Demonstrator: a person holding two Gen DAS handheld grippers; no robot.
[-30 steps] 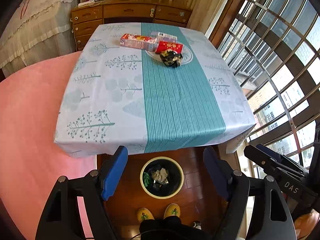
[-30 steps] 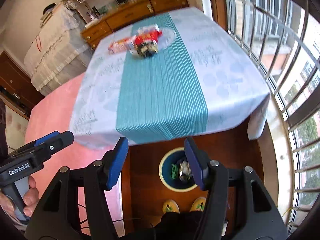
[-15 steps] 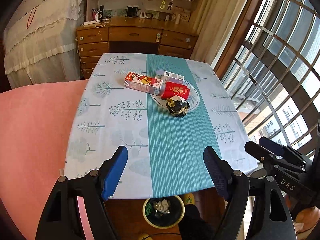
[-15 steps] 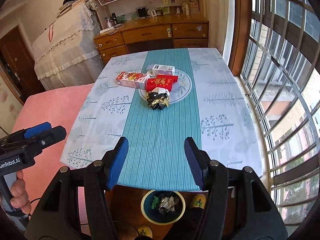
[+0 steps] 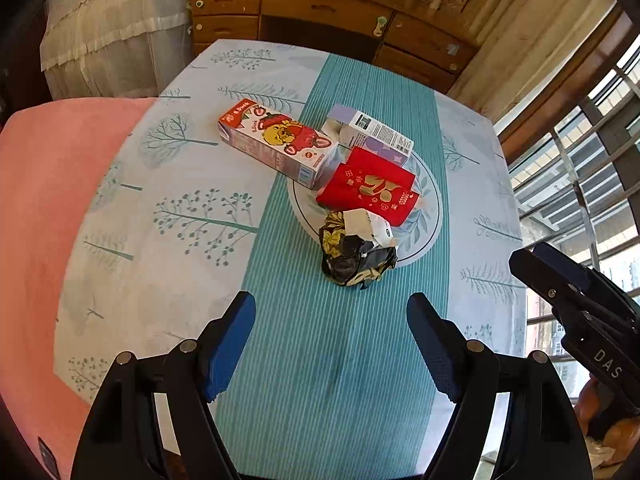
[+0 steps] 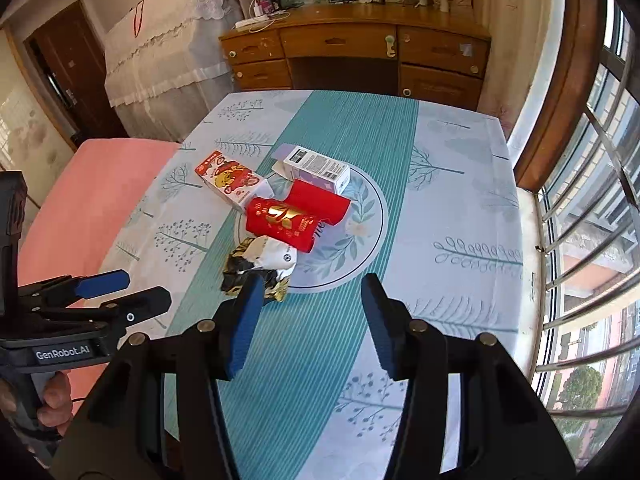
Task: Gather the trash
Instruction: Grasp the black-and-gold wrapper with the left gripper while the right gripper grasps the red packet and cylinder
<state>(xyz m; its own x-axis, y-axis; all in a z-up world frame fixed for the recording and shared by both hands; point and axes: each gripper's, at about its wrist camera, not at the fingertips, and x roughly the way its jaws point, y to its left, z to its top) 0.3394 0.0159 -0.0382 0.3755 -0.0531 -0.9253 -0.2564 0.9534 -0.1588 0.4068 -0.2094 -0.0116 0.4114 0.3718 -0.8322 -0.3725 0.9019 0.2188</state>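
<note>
Trash lies in the middle of the table: a crumpled black, gold and white wrapper, a red envelope, a pink strawberry milk carton and a white and purple box. My left gripper is open and empty, above the teal stripe just short of the wrapper. My right gripper is open and empty, near the wrapper, whose right edge sits by its left finger.
The table has a tree-print cloth with a teal stripe and a round motif under the trash. A pink surface lies to the left, a wooden dresser behind, barred windows to the right.
Both grippers have moved forward over the table toward the trash pile, which now looks much closer. The bin on the floor has dropped out of view. Both grippers stay open.
</note>
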